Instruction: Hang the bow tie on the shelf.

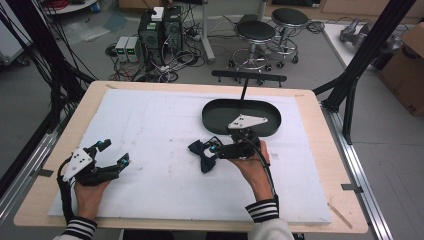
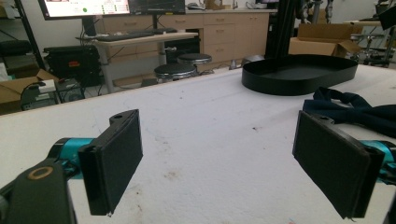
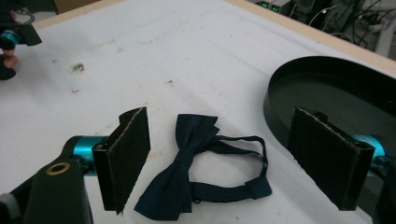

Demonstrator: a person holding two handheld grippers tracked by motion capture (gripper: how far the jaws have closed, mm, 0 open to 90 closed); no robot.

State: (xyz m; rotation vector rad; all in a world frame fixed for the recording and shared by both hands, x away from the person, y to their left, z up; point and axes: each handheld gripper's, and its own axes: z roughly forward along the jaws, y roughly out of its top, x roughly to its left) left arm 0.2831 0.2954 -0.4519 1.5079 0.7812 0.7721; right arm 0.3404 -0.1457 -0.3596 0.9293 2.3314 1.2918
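Both claws gape empty — right claw [image 3: 224,158] straddles a navy fabric bow tie [image 3: 187,172] beside an oval black tray [image 3: 280,107].

Bow tie [image 1: 202,154] lies before tray [image 1: 215,120] (on table [image 1: 150,130]).

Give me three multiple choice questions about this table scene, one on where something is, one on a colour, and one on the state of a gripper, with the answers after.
1. Where does the bow tie lie?
A. inside the black tray
B. on the white table cover, beside the tray
C. on the floor

2. What colour is the bow tie?
A. red
B. yellow
C. dark navy

3. How is the right gripper standing?
A. open, jaws either side of the bow tie
B. shut on the bow tie
C. shut on the tray's rim

Answers: 1 B, it rests on the cover just outside the black tray. 2 C, the cloth is dark blue. 3 A, both pads stand apart with the tie between them.
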